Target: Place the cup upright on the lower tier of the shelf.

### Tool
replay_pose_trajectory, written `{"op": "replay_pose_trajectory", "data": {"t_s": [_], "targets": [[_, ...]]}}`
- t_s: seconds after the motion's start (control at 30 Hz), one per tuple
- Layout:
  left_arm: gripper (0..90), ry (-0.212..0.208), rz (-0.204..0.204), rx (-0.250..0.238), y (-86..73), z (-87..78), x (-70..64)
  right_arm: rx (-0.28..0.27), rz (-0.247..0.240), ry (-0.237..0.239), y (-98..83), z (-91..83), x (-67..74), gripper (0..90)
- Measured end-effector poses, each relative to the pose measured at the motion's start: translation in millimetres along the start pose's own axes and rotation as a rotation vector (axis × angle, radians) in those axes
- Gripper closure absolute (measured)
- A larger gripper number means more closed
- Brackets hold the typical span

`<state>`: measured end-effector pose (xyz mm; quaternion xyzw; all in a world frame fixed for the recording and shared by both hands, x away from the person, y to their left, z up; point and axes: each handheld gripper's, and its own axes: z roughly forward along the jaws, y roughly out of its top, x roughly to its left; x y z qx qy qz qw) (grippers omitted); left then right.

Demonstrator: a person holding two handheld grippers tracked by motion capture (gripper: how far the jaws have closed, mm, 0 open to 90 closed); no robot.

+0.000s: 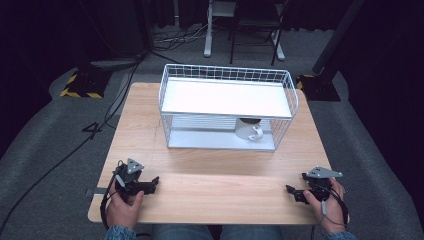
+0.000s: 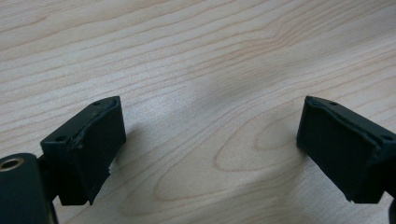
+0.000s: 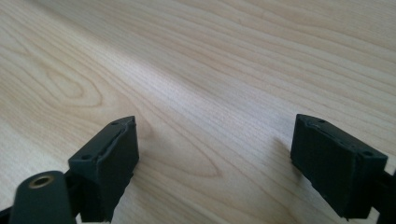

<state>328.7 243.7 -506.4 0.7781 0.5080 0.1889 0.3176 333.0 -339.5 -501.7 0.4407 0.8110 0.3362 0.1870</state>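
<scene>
Left gripper (image 1: 150, 184) and right gripper (image 1: 295, 192) rest low near the wooden table's (image 1: 215, 165) front edge, jaws spread wide on nothing; a white mug (image 1: 248, 129) sits inside the wire basket (image 1: 226, 107), under its shelf

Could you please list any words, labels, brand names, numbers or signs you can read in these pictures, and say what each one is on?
None: no readable text shows on the white wire basket shelf, the white mug, the light wooden table or either pair of black tongs.
Yellow-and-black hazard stripes mark a floor base; they carry no lettering.
</scene>
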Motion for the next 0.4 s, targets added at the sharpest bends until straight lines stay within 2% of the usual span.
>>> {"op": "replay_pose_trajectory", "data": {"t_s": [0.07, 0.4], "targets": [[8.4, 0.000, 0.000, 0.000, 0.0, 0.0, 0.0, -0.033, 0.015, -0.018, -1.9, 3.3, 2.0, 11.4], [8.5, 0.001, 0.002, 0.000, 0.0, 0.0, 0.1, -0.032, 0.012, -0.017, -1.8, 3.6, 2.8, 11.1]]}}
